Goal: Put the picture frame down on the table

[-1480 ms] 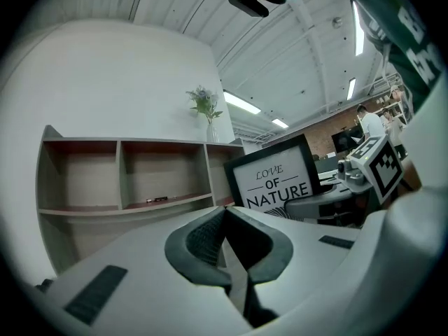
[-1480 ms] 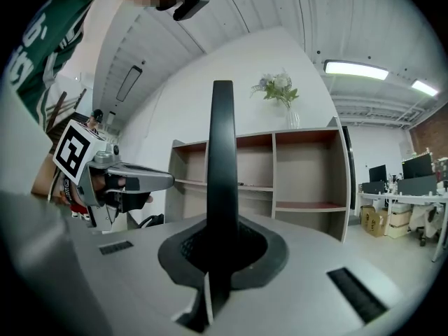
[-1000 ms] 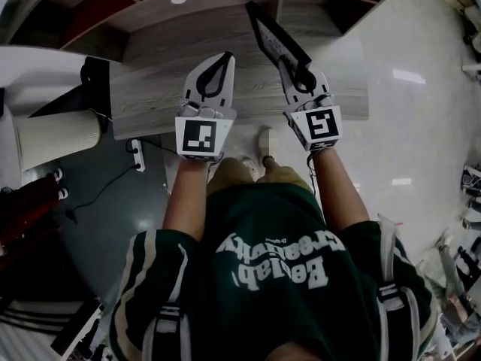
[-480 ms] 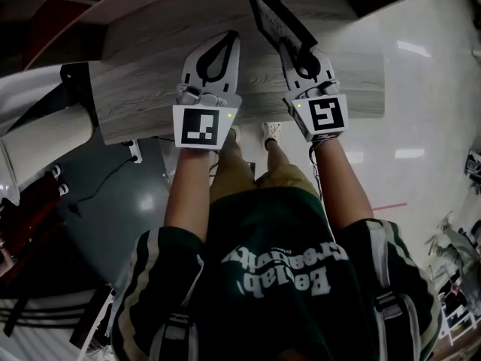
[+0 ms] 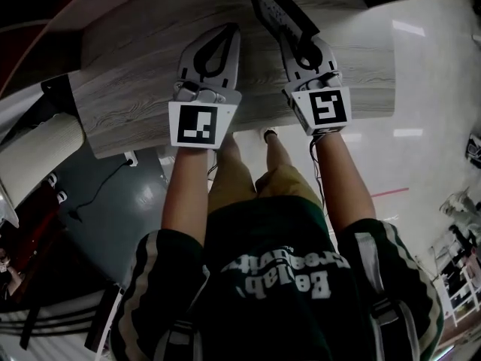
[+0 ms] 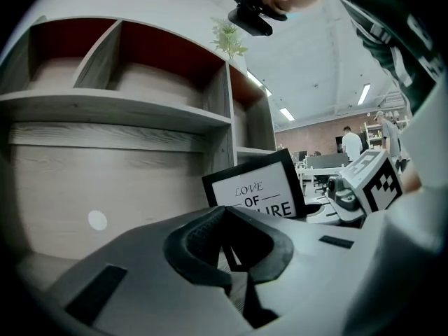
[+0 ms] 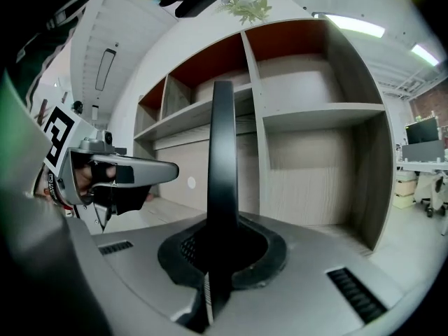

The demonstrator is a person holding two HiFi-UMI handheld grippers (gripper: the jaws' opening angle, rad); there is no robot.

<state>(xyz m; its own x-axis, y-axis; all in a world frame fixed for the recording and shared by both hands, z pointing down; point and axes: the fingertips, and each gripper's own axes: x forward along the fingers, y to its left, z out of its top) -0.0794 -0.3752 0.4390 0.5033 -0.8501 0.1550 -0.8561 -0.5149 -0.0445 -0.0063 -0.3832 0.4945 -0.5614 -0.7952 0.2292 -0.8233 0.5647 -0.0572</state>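
My right claw (image 7: 222, 221) is clamped on the picture frame (image 7: 222, 138). Its own camera shows the frame edge-on, a thin dark blade standing upright between the jaws, so nothing of the face is visible from there. The left gripper view gives me the face: a black border round a white card with lettering. The last word is partly covered by my left claw (image 6: 225, 211), whose body also hides the frame's lower edge. I cannot tell whether the frame touches the tabletop (image 5: 128, 81) or hangs just above it. The left claw is closed tip to tip with nothing gripped, and a dark loop shows behind the tips. In the head view both claws reach in over the near edge of the grey wood-grain tabletop. The frame sits over its far part, right of middle, with its upper end cut off by the top of the picture. I cannot make out the far edge in the dark up there. Behind stands a shelf unit (image 6: 140, 110) with a small plant (image 6: 227, 39) on top, its leaves blurred.
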